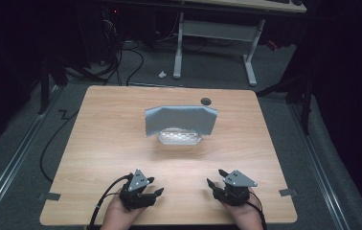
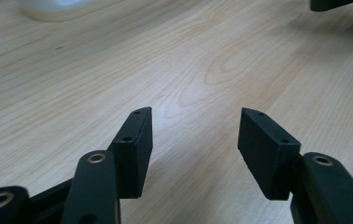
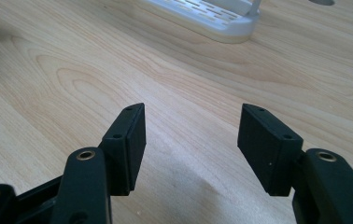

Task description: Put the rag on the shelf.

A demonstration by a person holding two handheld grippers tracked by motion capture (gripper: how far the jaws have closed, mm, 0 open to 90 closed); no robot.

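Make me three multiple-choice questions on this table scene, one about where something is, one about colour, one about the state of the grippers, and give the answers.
1. Where is the white slotted plastic tray?
A. near the middle of the light wooden table
B. at the near edge by the hands
C. on the floor

2. What colour is the cloth draped over the tray?
A. red
B. grey
C. yellow

3. How do the left gripper and right gripper stand?
A. both shut on the cloth
B. one open, one shut
C. both open, holding nothing

Answers: 1 A, the high view shows it mid-table; 2 B, it reads grey; 3 C, each gripper view shows bare wood between parted jaws.
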